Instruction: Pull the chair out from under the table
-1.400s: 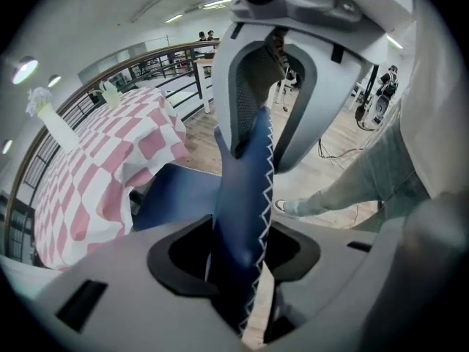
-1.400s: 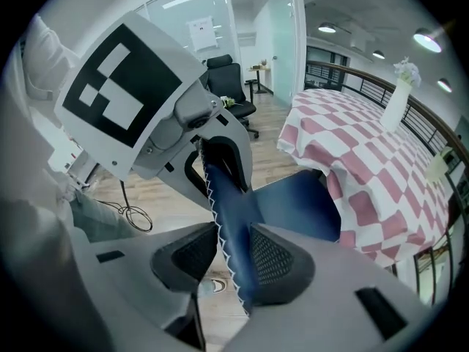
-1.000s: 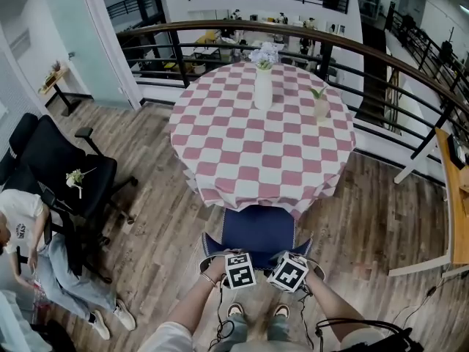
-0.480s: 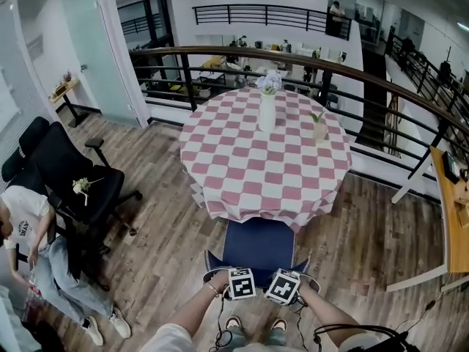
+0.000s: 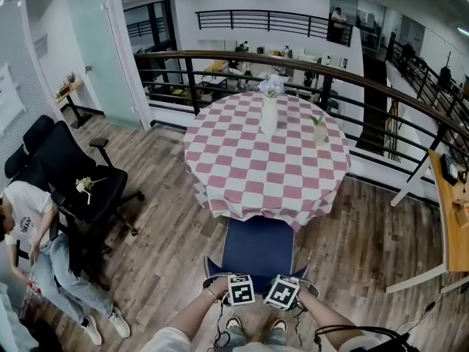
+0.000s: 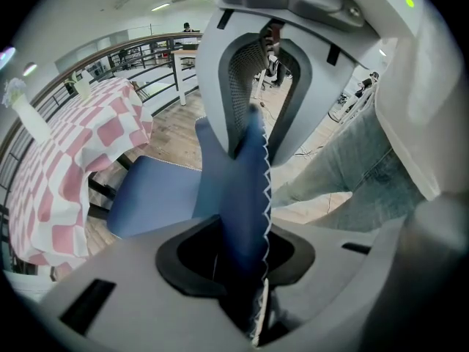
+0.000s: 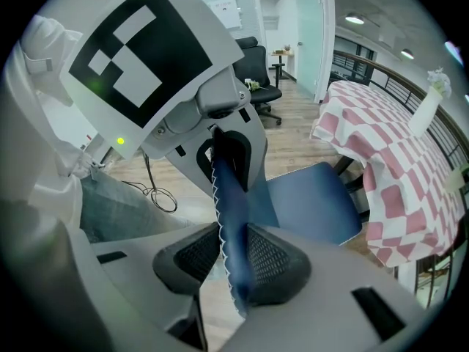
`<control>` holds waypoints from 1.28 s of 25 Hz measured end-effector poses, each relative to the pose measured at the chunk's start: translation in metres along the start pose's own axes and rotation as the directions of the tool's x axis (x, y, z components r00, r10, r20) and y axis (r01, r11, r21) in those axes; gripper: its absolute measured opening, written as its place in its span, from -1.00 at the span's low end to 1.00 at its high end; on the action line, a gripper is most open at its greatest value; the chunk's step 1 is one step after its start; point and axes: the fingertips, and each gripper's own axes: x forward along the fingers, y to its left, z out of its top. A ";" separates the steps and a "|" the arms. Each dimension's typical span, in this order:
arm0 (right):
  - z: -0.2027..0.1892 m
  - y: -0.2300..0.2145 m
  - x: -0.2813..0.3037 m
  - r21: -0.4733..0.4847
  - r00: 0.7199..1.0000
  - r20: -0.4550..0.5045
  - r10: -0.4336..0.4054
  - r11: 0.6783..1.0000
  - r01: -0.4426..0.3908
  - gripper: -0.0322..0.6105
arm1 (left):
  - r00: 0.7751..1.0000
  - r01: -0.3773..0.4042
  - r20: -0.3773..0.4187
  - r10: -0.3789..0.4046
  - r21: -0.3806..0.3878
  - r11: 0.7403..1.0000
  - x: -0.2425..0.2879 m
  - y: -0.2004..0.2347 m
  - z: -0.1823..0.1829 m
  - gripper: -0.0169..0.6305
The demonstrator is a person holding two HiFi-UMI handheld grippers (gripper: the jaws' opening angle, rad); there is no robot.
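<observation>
Round checked table [image 5: 249, 169] at centre, white vase [image 5: 269, 115] on its far half, blue chair [image 5: 258, 244] at its near edge, seat's far end at the cloth hem, backrest top clamped by left gripper [image 5: 237, 280] and right gripper [image 5: 286, 281] side by side, both pairs of jaws lately tightened on it, black office chair [image 5: 69, 173] at left.

Blue chair [image 5: 258, 244] upright, seat mostly out frm pink-checked rnd table [image 5: 256, 169].

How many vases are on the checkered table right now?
2: a tall white vase toward the far side, and a smaller vase to its right. None looks hidden.
</observation>
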 end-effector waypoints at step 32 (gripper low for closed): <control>-0.011 0.076 0.001 0.025 0.995 0.011 0.100 0.995 -0.100 -0.52 | 0.999 0.050 -0.007 -0.050 0.007 0.999 -0.005 -0.079 -0.022 -0.59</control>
